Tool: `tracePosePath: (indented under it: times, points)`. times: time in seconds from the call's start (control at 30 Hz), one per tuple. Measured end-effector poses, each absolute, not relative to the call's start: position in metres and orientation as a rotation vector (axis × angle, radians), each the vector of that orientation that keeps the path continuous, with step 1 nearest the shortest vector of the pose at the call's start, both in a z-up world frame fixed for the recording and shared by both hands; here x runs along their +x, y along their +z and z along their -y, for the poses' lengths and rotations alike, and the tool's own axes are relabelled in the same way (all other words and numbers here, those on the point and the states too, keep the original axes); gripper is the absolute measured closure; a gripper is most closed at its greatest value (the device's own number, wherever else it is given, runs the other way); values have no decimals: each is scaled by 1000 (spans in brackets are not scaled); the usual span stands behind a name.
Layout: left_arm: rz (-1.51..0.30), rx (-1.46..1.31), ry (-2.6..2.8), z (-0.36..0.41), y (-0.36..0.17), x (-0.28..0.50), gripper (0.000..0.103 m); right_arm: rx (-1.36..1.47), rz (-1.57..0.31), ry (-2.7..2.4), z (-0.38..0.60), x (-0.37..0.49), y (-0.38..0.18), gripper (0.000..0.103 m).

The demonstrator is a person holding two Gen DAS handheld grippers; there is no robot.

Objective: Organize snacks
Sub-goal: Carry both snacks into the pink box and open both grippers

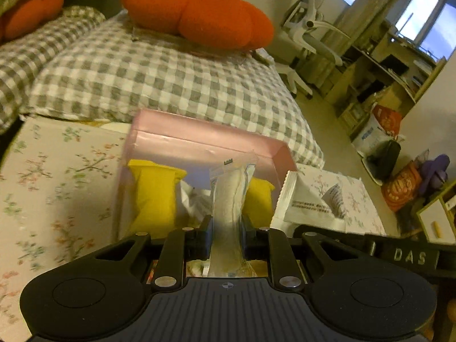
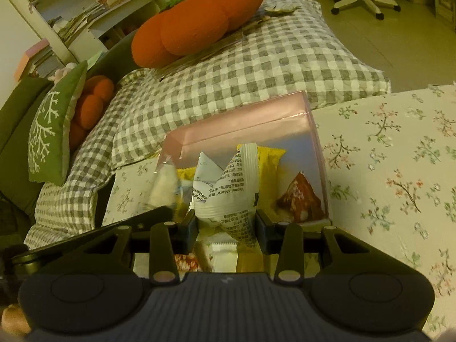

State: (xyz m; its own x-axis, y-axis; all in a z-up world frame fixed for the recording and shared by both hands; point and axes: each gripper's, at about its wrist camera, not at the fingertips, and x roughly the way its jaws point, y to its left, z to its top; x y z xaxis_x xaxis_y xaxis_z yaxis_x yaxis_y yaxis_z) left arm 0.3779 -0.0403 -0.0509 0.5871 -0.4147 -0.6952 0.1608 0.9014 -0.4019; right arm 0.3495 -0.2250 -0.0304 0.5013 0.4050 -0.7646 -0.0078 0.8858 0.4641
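A pink box [image 1: 199,139] lies open on the floral cloth and holds yellow snack packets [image 1: 154,193]. My left gripper [image 1: 226,228] is shut on a clear snack packet [image 1: 230,196], held upright over the box. The right gripper's white packet [image 1: 302,199] shows at the box's right side. In the right wrist view my right gripper [image 2: 226,222] is shut on a white printed snack packet [image 2: 228,193] above the pink box [image 2: 242,125]. Yellow packets [image 2: 270,159] and a red-brown packet [image 2: 302,199] lie inside. The left gripper's clear packet [image 2: 165,182] shows at the left.
The floral cloth [image 2: 399,171] spreads to the right. A grey checked quilt [image 1: 159,77] lies behind the box with an orange plush pumpkin [image 1: 199,14] on it. A green cushion [image 2: 54,128] is at the left. A white office chair [image 1: 307,28], shelves and bags stand far right.
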Motion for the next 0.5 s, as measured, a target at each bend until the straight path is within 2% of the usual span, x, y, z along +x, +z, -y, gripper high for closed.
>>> tracePosePath:
  times: [0.23, 0.37, 0.5]
  points:
    - [-867, -309, -321, 48, -91, 405, 86, 523, -1047, 260, 219, 369, -77, 64]
    - [-847, -318, -266, 43, -97, 426, 86, 597, -1004, 241, 216, 379, -78, 63]
    - [-768, -247, -239, 43, -84, 425, 80, 630, -923, 196, 215, 377, -69, 54]
